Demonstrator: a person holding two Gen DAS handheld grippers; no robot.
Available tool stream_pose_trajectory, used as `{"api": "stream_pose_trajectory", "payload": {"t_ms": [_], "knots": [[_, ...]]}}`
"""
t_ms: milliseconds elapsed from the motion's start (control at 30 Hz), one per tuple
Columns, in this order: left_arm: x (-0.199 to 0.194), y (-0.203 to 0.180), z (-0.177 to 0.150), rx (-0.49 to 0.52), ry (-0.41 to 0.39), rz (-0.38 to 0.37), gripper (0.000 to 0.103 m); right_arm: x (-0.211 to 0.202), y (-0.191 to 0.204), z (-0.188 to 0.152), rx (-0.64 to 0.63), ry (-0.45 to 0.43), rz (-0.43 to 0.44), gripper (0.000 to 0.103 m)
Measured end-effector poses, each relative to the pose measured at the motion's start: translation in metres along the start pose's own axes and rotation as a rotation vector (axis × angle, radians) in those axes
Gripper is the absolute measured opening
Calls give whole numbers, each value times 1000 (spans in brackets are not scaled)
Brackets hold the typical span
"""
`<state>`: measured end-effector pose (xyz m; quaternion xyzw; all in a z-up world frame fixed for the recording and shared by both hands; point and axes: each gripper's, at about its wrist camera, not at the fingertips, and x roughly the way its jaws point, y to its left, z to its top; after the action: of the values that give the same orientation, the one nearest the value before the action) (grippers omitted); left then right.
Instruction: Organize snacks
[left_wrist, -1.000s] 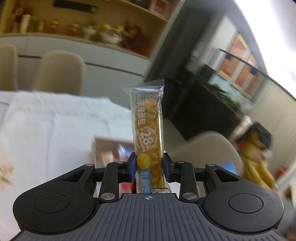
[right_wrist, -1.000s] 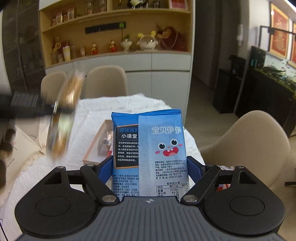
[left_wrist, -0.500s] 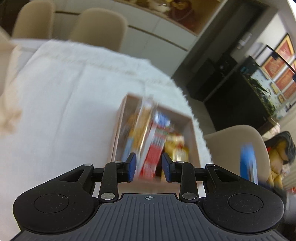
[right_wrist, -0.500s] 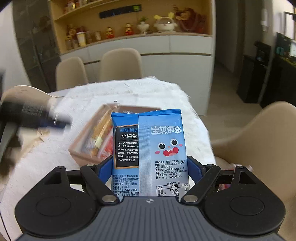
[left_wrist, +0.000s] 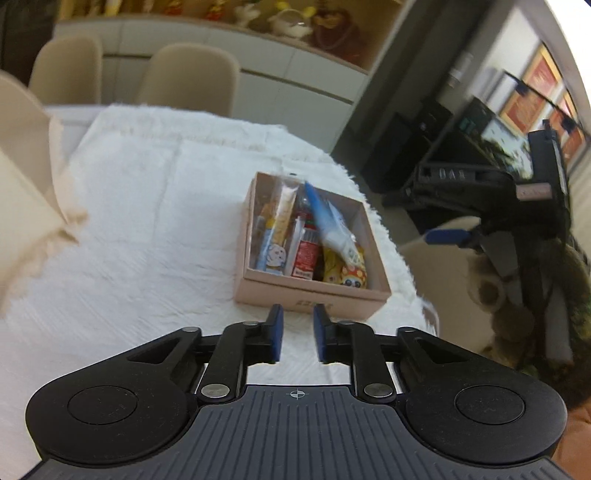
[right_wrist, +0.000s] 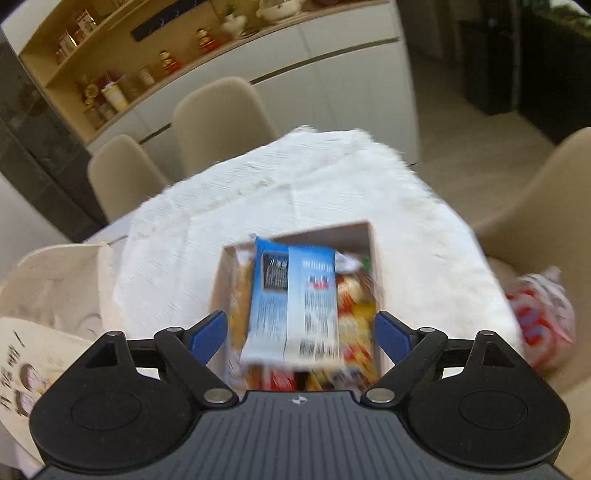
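A shallow pink cardboard box (left_wrist: 310, 299) stands on the white tablecloth (left_wrist: 147, 221), with several snack packets in it. The long bread bar (left_wrist: 286, 214) lies along its left side. My left gripper (left_wrist: 298, 314) hovers just before the box's near wall, its jaws closing to a narrow gap with nothing between them. My right gripper (right_wrist: 300, 317) is above the box (right_wrist: 365, 236) with its jaws opening. The blue packet (right_wrist: 295, 302) sits between them, clear of both pads, dropping onto the other snacks. In the left wrist view the blue packet (left_wrist: 328, 221) leans across the box's contents.
A cream tote bag (right_wrist: 37, 332) lies at the table's left edge. Beige chairs (right_wrist: 218, 118) stand behind the table, and another at the right holds a red-and-white bag (right_wrist: 539, 317). Shelves and cabinets line the back wall.
My left gripper let the bread bar go into the box, backed off and narrowed its jaws. My right gripper came over the box, tipped down and released the blue packet.
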<state>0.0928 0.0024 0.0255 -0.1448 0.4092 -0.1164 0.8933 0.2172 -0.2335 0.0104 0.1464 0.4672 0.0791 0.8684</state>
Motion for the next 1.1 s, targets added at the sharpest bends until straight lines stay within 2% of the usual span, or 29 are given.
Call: {"api": "stream_pose_trajectory", "payload": {"t_ms": [167,267,333,433,567,1100], "knots": [[-11,-9,1,28,40,-64,17,-63,30,-66,-160,-83,-132,87],[-10,-21,-1,81,61,-23,17,-85,39,-102,-198,-79,-139,88],[-12,-28,-6,114,69,5,16,-93,40,-118,-180,-60,-126,88],[-16,-41,-13,176,65,40,16,-100,39,-137,-150,-47,-152,88],[-20,-51,-21,214,77,29,16,-109,37,-150,-138,-42,-165,88],[-26,-58,-29,211,89,45,16,-121,31,-159,-132,-33,-168,88]]}}
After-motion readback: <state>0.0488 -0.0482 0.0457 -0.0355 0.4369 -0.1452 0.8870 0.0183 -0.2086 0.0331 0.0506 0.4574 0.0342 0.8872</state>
